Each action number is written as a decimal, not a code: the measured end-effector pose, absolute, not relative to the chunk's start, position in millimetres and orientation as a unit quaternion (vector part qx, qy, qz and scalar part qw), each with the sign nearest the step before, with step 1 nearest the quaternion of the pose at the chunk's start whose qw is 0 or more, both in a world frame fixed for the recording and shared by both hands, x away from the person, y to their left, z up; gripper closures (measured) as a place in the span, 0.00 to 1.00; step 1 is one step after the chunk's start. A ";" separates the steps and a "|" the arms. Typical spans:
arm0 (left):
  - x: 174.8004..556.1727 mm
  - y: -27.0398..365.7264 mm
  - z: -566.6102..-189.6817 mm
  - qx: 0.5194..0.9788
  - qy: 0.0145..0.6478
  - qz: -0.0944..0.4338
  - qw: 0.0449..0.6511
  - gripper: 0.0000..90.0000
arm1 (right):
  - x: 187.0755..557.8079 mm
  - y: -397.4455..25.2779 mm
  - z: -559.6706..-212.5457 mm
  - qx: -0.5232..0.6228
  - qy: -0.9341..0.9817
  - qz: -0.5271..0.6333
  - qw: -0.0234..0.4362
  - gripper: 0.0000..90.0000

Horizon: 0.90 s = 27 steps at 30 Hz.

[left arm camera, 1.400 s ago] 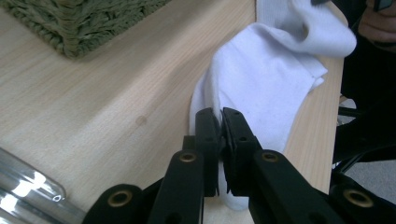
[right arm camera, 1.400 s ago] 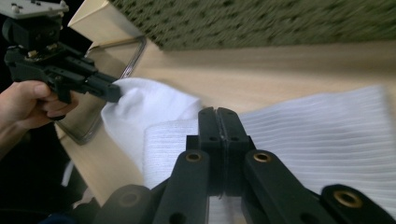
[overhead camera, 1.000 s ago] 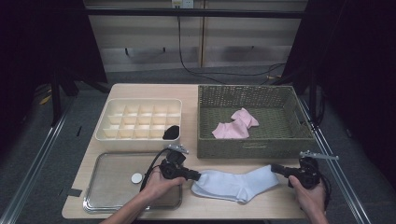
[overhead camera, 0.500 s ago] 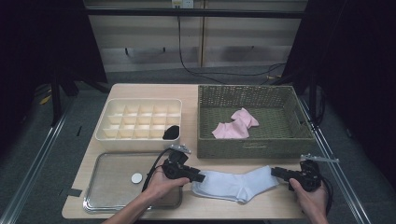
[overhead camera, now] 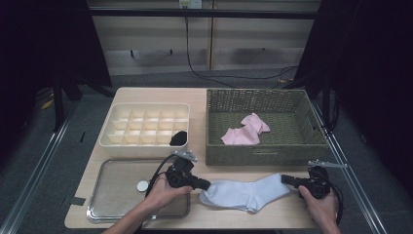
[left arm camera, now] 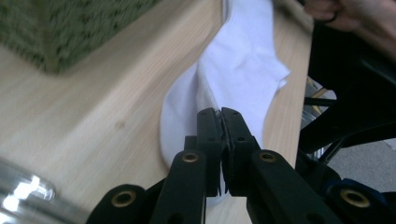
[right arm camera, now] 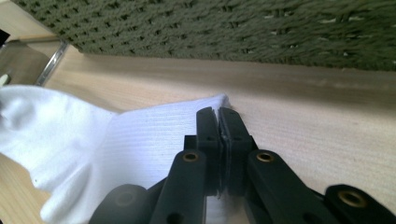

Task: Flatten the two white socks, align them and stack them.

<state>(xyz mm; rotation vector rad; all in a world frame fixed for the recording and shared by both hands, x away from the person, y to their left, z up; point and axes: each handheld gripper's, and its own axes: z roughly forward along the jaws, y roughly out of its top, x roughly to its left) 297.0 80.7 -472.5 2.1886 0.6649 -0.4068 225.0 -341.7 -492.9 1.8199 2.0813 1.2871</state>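
Note:
A white sock [overhead camera: 246, 191] lies stretched flat along the table's front edge, between my two grippers. My left gripper [overhead camera: 206, 185] is shut on the sock's left end; in the left gripper view the jaws pinch the white fabric [left arm camera: 233, 88] at their tips [left arm camera: 220, 114]. My right gripper [overhead camera: 286, 180] is shut on the sock's right end, and in the right gripper view its tips [right arm camera: 218, 114] clamp the ribbed cuff [right arm camera: 154, 135]. A pair of pink socks [overhead camera: 246, 129] lies in the green wicker basket [overhead camera: 229, 155].
A cream divider box [overhead camera: 112, 141] stands at the back left, with a black rolled item [overhead camera: 178, 138] in its front right cell. A metal tray [overhead camera: 112, 204] with a small white round piece [overhead camera: 142, 185] sits at the front left. The basket wall [right arm camera: 233, 28] is close behind my right gripper.
My right gripper has moved right and slightly back, pulling the sock out longer and flatter. The left gripper has held its place on the other end.

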 end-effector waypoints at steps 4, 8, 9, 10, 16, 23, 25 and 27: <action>297.9 78.4 -478.7 0.871 0.273 -0.154 0.378 0.90 | 224.3 -338.7 -492.7 0.596 0.685 0.418 0.047 0.79; 301.6 82.6 -478.3 0.864 0.286 -0.146 0.388 0.75 | 220.7 -338.0 -491.0 0.601 0.683 0.412 0.052 0.64; 301.6 83.2 -478.9 0.864 0.289 -0.147 0.386 0.71 | 219.7 -338.3 -490.5 0.603 0.682 0.411 0.053 0.63; 301.4 83.2 -479.7 0.864 0.288 -0.146 0.385 0.67 | 218.7 -339.0 -490.4 0.602 0.681 0.414 0.050 0.62; 299.9 81.8 -481.9 0.862 0.296 -0.145 0.385 0.54 | 214.8 -334.2 -494.1 0.600 0.690 0.403 0.040 0.58; 299.4 80.1 -486.3 0.859 0.308 -0.153 0.381 0.51 | 215.5 -335.3 -498.5 0.598 0.692 0.403 0.028 0.57; 298.4 79.4 -486.9 0.862 0.305 -0.157 0.373 0.56 | 215.9 -336.2 -499.1 0.602 0.687 0.407 0.022 0.57; 297.1 78.7 -485.9 0.864 0.303 -0.160 0.369 0.62 | 216.8 -336.5 -500.2 0.599 0.687 0.411 0.015 0.60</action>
